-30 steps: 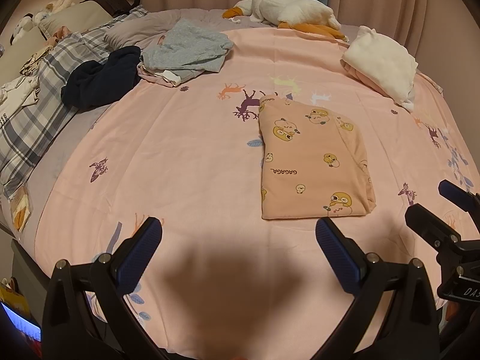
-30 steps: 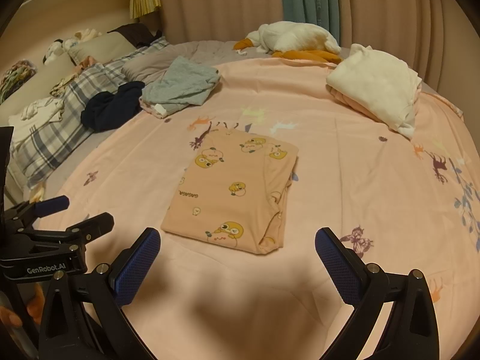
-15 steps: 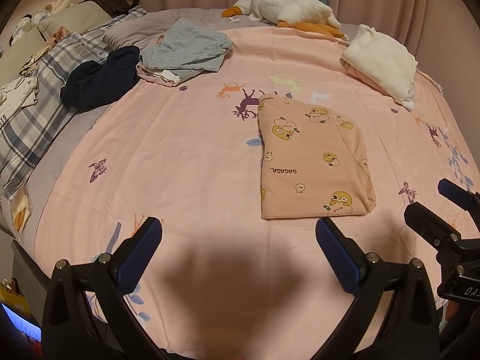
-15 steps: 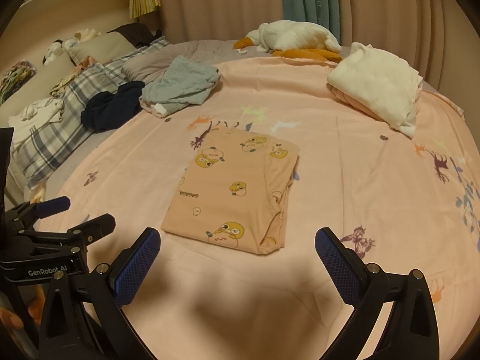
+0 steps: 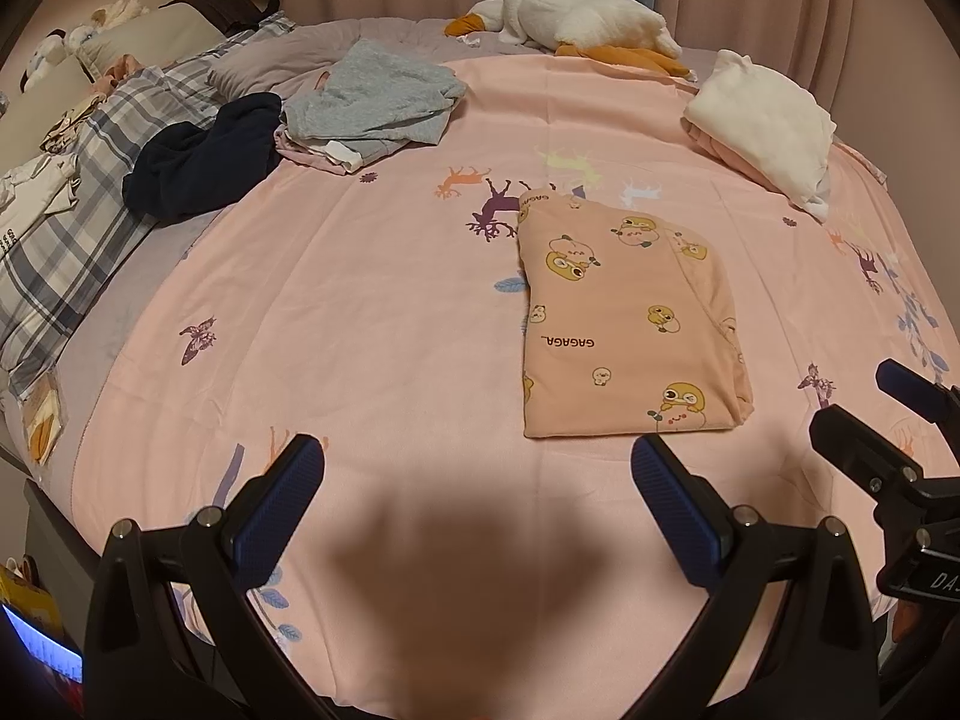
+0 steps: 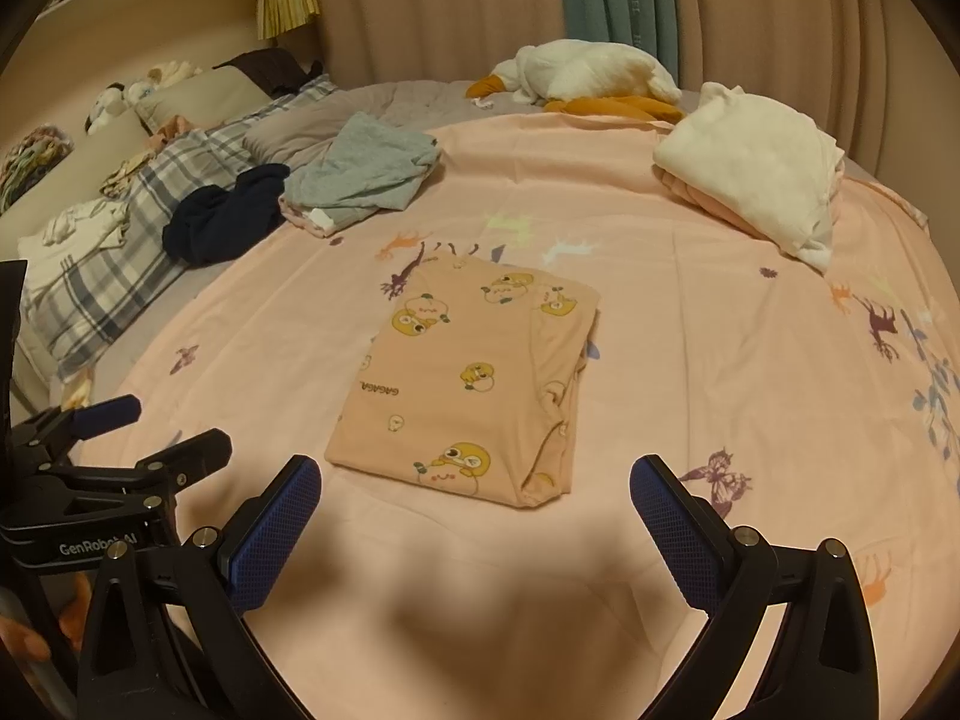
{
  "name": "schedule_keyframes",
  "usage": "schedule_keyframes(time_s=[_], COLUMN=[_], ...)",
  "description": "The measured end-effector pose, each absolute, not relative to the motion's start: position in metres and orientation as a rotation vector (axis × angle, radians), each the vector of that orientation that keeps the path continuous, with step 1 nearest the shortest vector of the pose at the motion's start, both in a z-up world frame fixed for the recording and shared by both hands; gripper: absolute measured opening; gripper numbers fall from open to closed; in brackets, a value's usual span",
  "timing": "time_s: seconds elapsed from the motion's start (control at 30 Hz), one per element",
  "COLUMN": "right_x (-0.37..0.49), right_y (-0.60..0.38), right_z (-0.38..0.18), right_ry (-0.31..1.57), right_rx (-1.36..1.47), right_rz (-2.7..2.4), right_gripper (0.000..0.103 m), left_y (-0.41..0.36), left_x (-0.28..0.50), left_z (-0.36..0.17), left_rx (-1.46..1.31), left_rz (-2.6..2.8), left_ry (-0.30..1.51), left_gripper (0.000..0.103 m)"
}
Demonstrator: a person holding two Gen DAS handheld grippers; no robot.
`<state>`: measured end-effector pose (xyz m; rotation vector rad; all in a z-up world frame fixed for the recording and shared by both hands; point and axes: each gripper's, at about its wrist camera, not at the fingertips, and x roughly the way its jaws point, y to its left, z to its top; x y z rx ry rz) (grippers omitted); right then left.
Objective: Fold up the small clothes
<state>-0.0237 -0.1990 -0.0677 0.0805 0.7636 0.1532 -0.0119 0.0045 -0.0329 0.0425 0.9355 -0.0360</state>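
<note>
A peach garment with yellow cartoon prints (image 5: 624, 318) (image 6: 474, 378) lies folded into a flat rectangle on the pink bedsheet (image 5: 360, 312) (image 6: 708, 372). My left gripper (image 5: 477, 480) hovers open near the bed's front edge, just left of and before the garment, holding nothing. My right gripper (image 6: 474, 498) is open too, right in front of the garment's near edge, empty. Each gripper shows at the side of the other's view: the right one (image 5: 888, 420), the left one (image 6: 126, 432).
A grey garment pile (image 5: 372, 102), a dark navy garment (image 5: 204, 156) and a plaid pillow (image 5: 66, 240) lie at the back left. A folded white and pink stack (image 5: 768, 126) sits back right. A plush goose (image 5: 570, 18) lies by the curtains.
</note>
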Motion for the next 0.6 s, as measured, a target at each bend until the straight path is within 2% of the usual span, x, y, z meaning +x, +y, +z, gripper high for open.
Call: schedule_keyframes(time_s=[0.6], right_x=[-0.0223], right_y=[-0.2012], right_z=[-0.0685], right_ry=[0.766], right_rx=[0.085], right_rz=[0.157], right_gripper=[0.102], left_y=[0.0054], left_x=[-0.0123], left_z=[-0.0330], left_rx=[0.043], left_rz=[-0.036], left_ry=[0.938], left_gripper=[0.103])
